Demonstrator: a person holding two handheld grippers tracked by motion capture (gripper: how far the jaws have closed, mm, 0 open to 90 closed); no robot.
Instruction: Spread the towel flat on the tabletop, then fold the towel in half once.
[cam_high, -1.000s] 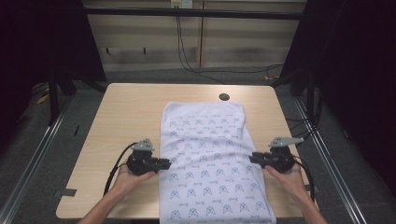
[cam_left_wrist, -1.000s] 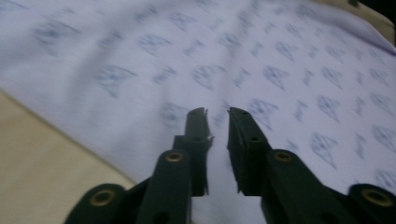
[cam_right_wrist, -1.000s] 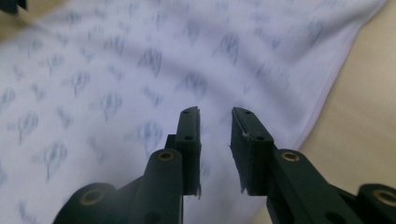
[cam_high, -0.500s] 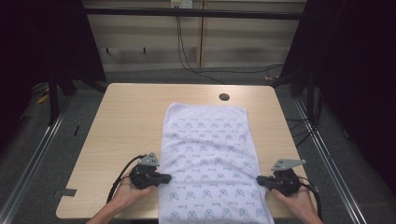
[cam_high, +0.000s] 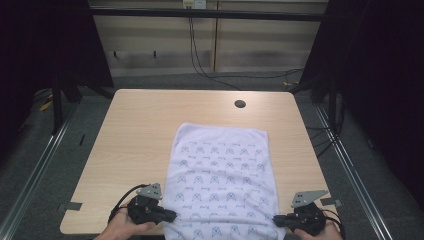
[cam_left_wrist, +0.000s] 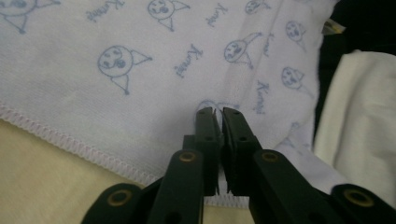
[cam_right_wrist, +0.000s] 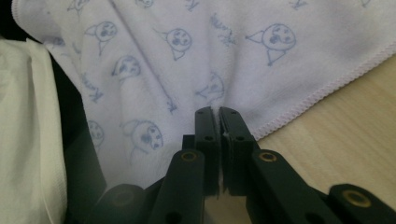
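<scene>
**Towel pinched at both near corners, drawn toward the table's front edge**

Printed white towel (cam_high: 220, 180) spread flat on the wooden table (cam_high: 140, 130), long axis running away from the person, near end hanging just over the front edge. Far end lying smooth and square, short of the round cable hole (cam_high: 240, 104).

Left gripper (cam_high: 167, 216) at the towel's near left edge, right gripper (cam_high: 277, 219) at the near right edge, level with each other, one to each side. Symmetric hold probably chosen to keep the cloth taut across its width and stop it skewing.

In the left gripper view, jaws clenched on a fold of the towel (cam_left_wrist: 140, 65), fabric puckering at the tips, stitched hem running just beside on bare wood. In the right gripper view, jaws likewise pressed together on a pinch of the towel (cam_right_wrist: 196, 51), creases fanning up from the tips, hem close by on the table side. Pale cloth (cam_right_wrist: 23, 135) visible beyond the table edge, likely the person's clothing.

Grip set slightly inside the hem rather than on it, presumably for a firmer bite. Likely purpose: holding the near end ready for lifting and folding over.
</scene>
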